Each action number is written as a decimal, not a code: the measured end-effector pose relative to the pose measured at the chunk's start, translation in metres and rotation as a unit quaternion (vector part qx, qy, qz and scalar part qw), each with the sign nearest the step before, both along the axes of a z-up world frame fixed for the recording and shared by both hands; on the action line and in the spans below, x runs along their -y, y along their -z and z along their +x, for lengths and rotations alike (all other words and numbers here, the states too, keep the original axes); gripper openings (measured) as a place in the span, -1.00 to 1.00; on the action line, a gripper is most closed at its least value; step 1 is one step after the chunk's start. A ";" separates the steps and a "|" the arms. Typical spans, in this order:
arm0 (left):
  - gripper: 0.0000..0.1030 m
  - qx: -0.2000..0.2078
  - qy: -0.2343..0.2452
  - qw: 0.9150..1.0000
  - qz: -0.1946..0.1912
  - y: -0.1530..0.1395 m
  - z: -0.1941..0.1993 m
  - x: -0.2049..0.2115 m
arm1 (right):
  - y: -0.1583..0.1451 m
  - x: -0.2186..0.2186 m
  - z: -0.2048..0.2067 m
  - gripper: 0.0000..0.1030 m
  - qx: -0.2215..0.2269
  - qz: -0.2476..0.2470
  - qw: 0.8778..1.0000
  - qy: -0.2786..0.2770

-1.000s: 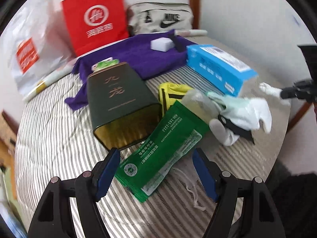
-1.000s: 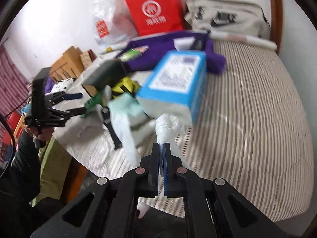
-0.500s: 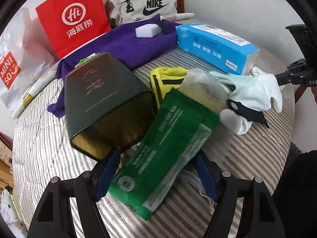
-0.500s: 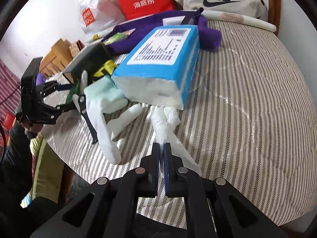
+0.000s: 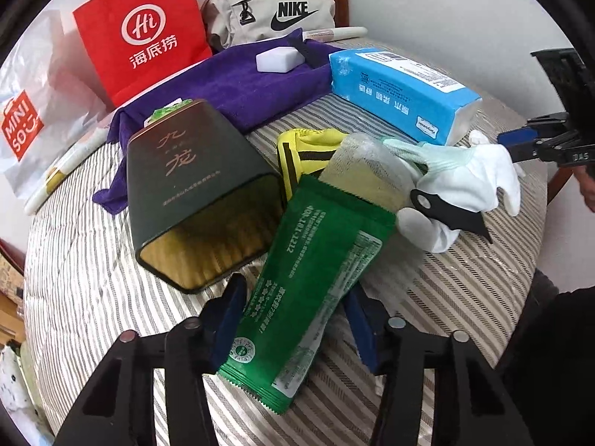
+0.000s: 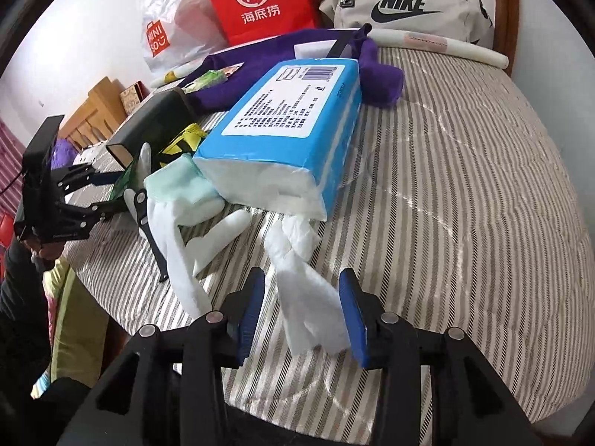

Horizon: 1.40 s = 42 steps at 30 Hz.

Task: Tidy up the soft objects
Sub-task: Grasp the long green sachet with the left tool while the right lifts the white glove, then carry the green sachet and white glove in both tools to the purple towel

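Observation:
A green foil packet [image 5: 308, 282] lies flat on the striped bedding [image 6: 465, 186], leaning on a clear pouch [image 5: 368, 171]. My left gripper [image 5: 295, 319] straddles the packet's near end. Its jaws are closing and the right pad still stands slightly off the packet. A twisted white tissue [image 6: 305, 290] trails from the open end of the blue tissue pack [image 6: 290, 126]. My right gripper [image 6: 303, 312] is opening around the tissue, whose loose end lies between the pads. White gloves [image 6: 186, 230] with a black-handled tool [image 5: 446, 212] lie beside the pack.
A dark green tin [image 5: 193, 186] lies on its side by my left fingers. Behind it are a yellow pouch [image 5: 308, 152], a purple towel [image 5: 241, 85] with a white block [image 5: 279, 60], a red paper bag [image 5: 141, 33] and a Nike bag [image 6: 405, 3]. The bed's edge drops off front left [image 6: 111, 297].
My right gripper's jaws have parted and let go of the white tissue, which now lies loose on the bedding. My left gripper's jaws have narrowed around the green packet.

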<state>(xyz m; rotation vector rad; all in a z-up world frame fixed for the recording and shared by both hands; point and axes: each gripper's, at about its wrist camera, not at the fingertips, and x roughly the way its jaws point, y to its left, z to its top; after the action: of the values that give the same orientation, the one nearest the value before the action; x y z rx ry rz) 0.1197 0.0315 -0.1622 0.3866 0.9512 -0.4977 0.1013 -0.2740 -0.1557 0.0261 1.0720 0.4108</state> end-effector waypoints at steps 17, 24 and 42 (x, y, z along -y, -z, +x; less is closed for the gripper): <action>-0.12 -0.020 -0.115 0.992 -0.042 -0.018 -0.018 -0.033 | 0.009 -0.023 0.003 -0.59 0.032 -0.034 0.999 -0.020; -0.12 -0.024 -0.173 0.981 -0.085 -0.023 -0.029 -0.050 | -0.006 -0.021 -0.003 -0.59 0.037 -0.006 0.999 -0.029; -0.12 -0.014 -0.231 0.965 -0.126 -0.057 -0.017 -0.065 | -0.084 -0.020 0.013 -0.59 0.097 0.048 0.992 -0.060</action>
<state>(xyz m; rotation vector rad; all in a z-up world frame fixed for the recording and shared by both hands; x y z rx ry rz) 0.1025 0.0969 -0.1051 -0.0759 0.9550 -0.1921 0.1143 -0.2536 -0.0721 0.0078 0.8644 0.5619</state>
